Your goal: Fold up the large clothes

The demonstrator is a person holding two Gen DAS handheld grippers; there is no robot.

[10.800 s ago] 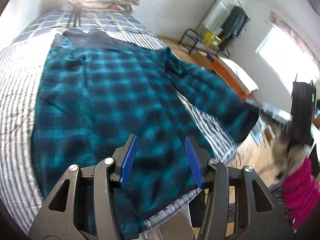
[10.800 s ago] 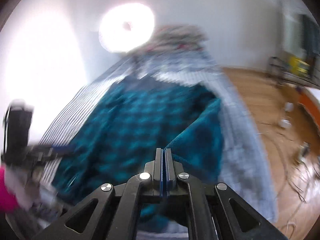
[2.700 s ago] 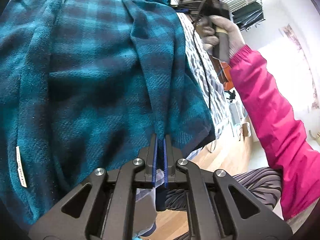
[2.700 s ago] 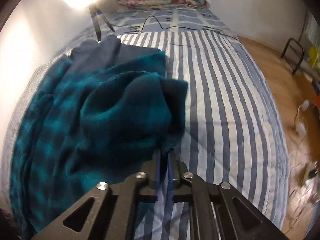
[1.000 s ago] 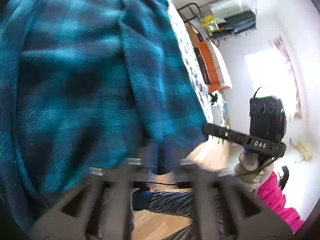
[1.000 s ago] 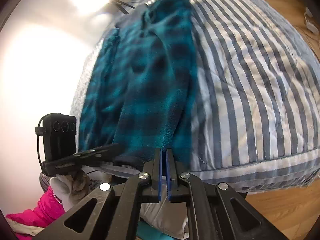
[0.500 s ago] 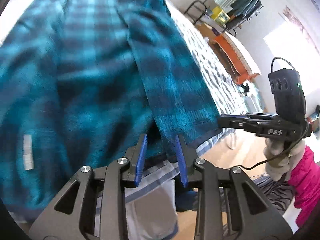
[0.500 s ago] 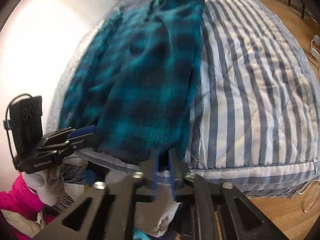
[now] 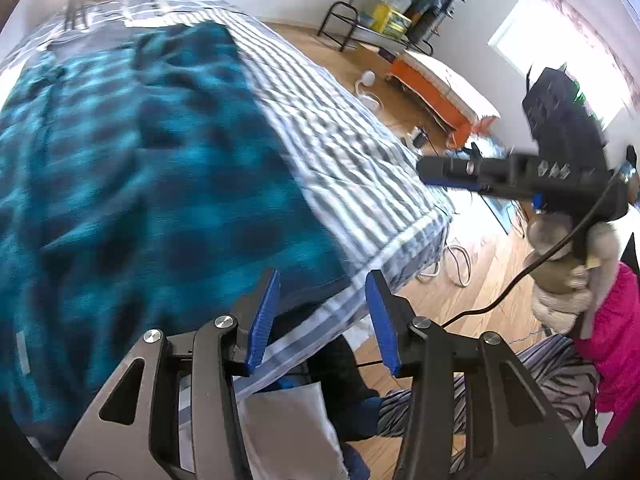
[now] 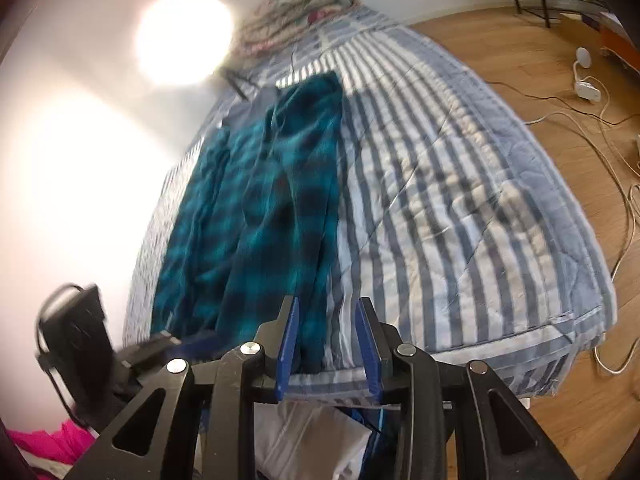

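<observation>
A teal plaid fleece garment (image 9: pixel 140 160) lies folded into a long strip on the left part of the striped bed (image 10: pixel 460 220), its hem at the near edge. My left gripper (image 9: pixel 320 320) hangs just off that edge with its jaws opening; the hem shows beyond the blue pads and nothing is pressed between them. My right gripper (image 10: pixel 326 344) is also opening, a little above the garment's (image 10: pixel 272 208) near right corner, and holds nothing. In the left wrist view a gloved hand (image 9: pixel 560 272) carries the right gripper (image 9: pixel 440 170) over the floor. The left gripper (image 10: pixel 180 340) is blurred in the right wrist view.
Folded quilts (image 10: pixel 296 8) are stacked at the head of the bed beside a bright lamp (image 10: pixel 184 36). Cables and a white plug strip (image 10: pixel 588 88) lie on the wooden floor right of the bed. An orange bench (image 9: pixel 440 92) and a clothes rack (image 9: pixel 400 8) stand by the far wall. A pink sleeve (image 9: pixel 616 340) is at right.
Both grippers were shut on the garment's near hem; both have let go, opened their jaws and drawn back and up from the bed's edge. The garment now rests on the bed.
</observation>
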